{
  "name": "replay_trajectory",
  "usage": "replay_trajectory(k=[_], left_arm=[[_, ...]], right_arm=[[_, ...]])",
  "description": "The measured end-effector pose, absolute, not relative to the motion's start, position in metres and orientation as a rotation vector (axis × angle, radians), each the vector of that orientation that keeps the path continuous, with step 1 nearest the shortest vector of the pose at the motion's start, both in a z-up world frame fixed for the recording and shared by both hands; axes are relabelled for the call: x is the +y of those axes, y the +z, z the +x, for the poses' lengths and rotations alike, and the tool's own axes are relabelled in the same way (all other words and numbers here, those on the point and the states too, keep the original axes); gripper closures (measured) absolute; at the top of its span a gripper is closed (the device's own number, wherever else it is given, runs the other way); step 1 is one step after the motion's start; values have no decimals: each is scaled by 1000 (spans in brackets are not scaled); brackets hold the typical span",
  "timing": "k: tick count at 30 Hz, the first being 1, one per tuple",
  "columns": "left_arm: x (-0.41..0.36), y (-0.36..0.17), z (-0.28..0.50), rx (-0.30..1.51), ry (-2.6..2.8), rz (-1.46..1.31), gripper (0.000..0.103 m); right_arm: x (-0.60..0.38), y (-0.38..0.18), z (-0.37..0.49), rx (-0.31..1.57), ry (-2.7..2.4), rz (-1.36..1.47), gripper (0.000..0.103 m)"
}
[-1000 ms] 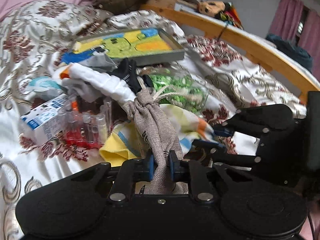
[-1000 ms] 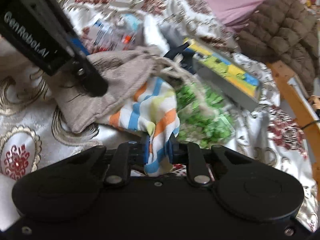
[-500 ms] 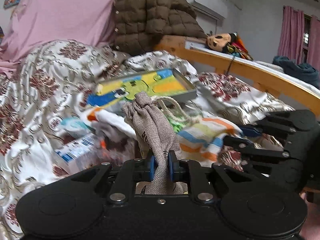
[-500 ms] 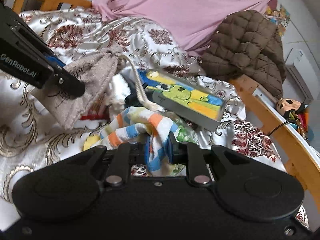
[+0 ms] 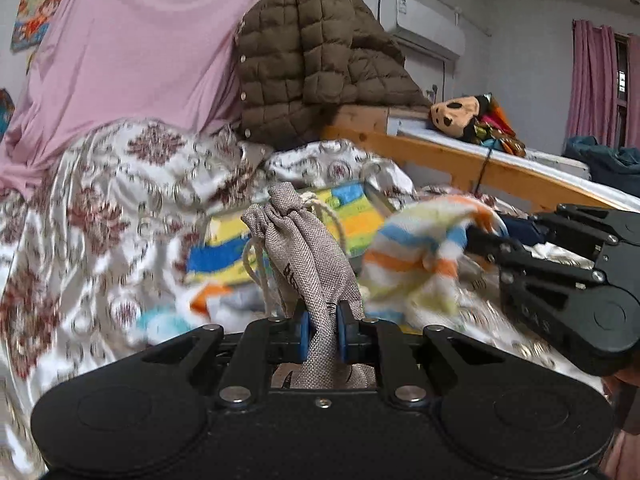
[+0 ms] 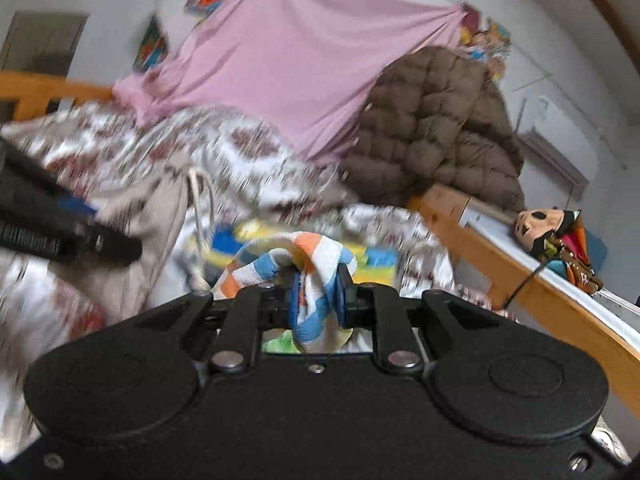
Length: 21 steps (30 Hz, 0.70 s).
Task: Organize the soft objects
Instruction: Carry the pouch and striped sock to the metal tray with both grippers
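Left gripper [image 5: 323, 332]: jaws nearly closed, pinching the burlap drawstring pouch [image 5: 310, 258] low on its body; the neck and cord stand up free above the pads, over the middle of the bed. Right gripper [image 6: 318, 298]: same narrow gap, clamped on a bunched fold of the striped cloth [image 6: 304, 264], held just right of the pouch and clear of the bedspread [image 5: 100, 208].

Risks, as I judge them:
- Pouch grip is on loose fabric, so the contents could sag and slip through the pads.
- The dangling cord could snag the colourful flat box [image 5: 280, 232] behind it.
- The cloth hangs in a loose loop; a trailing end could drag other clutter or wrap the left fingers, since both loads sit close together.

Surface: a slick floral bedspread, rumpled and strewn with clutter, so things set down may slide. Room: pink sheet [image 5: 132, 52] draped at the head, brown quilted jacket [image 5: 320, 64] beside it, wooden bed rail [image 5: 500, 168] at right carrying a plush toy [image 5: 460, 114]. Both views are motion-blurred.
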State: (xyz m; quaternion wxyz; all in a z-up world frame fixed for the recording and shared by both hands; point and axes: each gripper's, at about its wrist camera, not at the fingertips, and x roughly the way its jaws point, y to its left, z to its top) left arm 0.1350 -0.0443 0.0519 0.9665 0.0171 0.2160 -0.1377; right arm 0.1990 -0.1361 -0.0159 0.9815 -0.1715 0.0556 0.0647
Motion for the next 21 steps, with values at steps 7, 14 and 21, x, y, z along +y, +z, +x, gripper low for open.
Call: replay_trajectory(k=[7,14,21], left_arm=[[-49,75,207,427,-224,-6,89],[-72,81,289,409,-191,39,89],[-114,68,367,383,-140,45,89]], right_arm=[[-141,-25,271,9,115,-279,92],[-164,-56,361,76,57,-147,92],[-191,-85,423,179,14,-64,92]])
